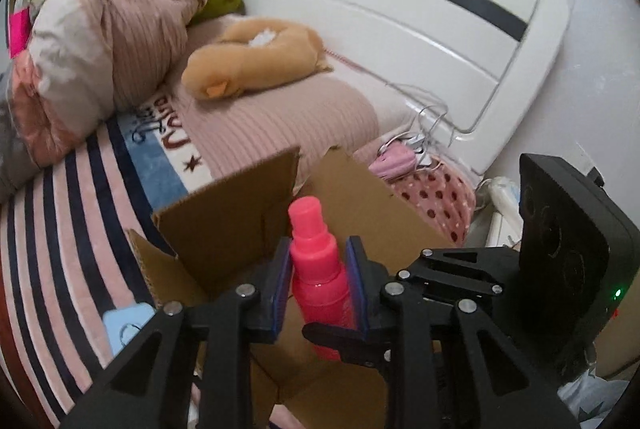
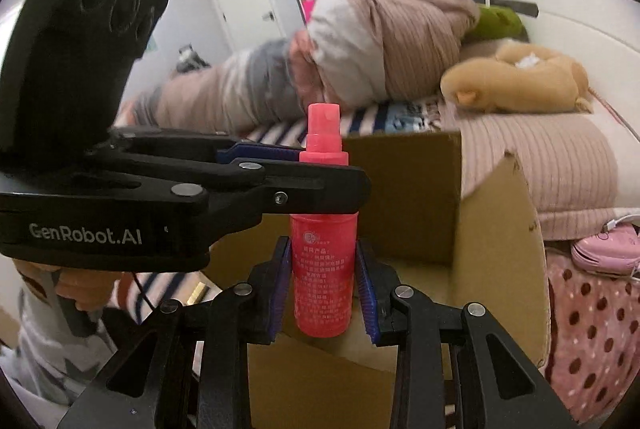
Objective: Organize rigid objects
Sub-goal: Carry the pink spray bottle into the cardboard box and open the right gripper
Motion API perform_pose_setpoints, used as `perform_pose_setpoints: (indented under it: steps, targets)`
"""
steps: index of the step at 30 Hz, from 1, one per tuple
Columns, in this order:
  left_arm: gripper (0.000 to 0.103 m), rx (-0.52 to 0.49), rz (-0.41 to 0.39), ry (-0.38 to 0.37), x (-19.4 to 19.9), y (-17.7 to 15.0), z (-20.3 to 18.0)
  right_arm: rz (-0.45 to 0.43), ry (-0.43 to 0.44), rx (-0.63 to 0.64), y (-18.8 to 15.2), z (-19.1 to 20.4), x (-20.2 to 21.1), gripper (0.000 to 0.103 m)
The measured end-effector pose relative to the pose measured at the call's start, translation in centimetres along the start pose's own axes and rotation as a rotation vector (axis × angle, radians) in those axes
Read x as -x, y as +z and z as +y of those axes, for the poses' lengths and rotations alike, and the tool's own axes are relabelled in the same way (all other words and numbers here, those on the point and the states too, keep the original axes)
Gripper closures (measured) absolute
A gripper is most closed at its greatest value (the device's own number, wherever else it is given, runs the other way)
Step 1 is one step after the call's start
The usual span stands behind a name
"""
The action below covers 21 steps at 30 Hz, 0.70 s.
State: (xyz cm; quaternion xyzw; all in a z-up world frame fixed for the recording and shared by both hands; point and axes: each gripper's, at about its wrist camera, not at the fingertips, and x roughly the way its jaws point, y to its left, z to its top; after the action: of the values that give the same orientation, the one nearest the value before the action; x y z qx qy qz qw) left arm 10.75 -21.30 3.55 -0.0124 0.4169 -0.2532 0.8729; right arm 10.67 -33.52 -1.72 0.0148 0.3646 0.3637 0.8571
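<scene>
A pink spray bottle stands upright above an open cardboard box. My left gripper is shut on its upper body, just below the neck. In the right wrist view the same bottle sits between my right gripper's blue pads, which flank its lower body with a slight gap showing. The left gripper crosses in from the left and clamps the bottle's shoulder. The box lies behind and below the bottle. The right gripper body shows at the right of the left wrist view.
The box sits on a bed with a striped blanket. A tan plush toy, a rolled quilt and pillows lie behind. A white headboard, pink slippers and a dotted pink cloth are at the right.
</scene>
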Motion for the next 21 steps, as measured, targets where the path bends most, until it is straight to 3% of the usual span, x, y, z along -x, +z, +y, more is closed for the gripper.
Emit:
perform_pose_setpoints:
  steps: [3,5,6,8,10,15,17,21]
  targets:
    - [0.067,-0.004,0.012,0.039,-0.3,-0.4,0.4,0.036,-0.038,0.008,-0.5,-0.4,-0.7,0.075]
    - [0.047,-0.005,-0.002,0.051,0.1,-0.6,0.7,0.035,-0.027,0.002,-0.6,-0.7,-0.8,0.074]
    - [0.044,-0.002,-0.013,0.058,0.6,-0.7,0.9,0.035,-0.002,-0.012,-0.6,-1.0,-0.9,0.073]
    - [0.039,0.005,-0.032,0.064,1.5,-0.8,1.3,0.026,-0.005,-0.022,-0.6,-1.1,-0.7,0.058]
    - [0.034,0.011,-0.052,0.066,2.5,-1.0,1.8,0.016,-0.023,-0.019,-0.5,-0.7,-0.6,0.054]
    - [0.031,0.040,-0.113,0.094,6.4,-2.7,3.9,-0.022,-0.059,0.024,0.0,1.9,0.6,0.052]
    - [0.029,0.054,-0.135,0.112,8.0,-3.6,5.0,-0.053,-0.074,0.065,0.1,3.6,1.3,0.037]
    - [0.027,0.083,-0.185,0.180,11.8,-6.6,8.0,-0.103,-0.091,0.191,0.2,8.2,1.6,0.024]
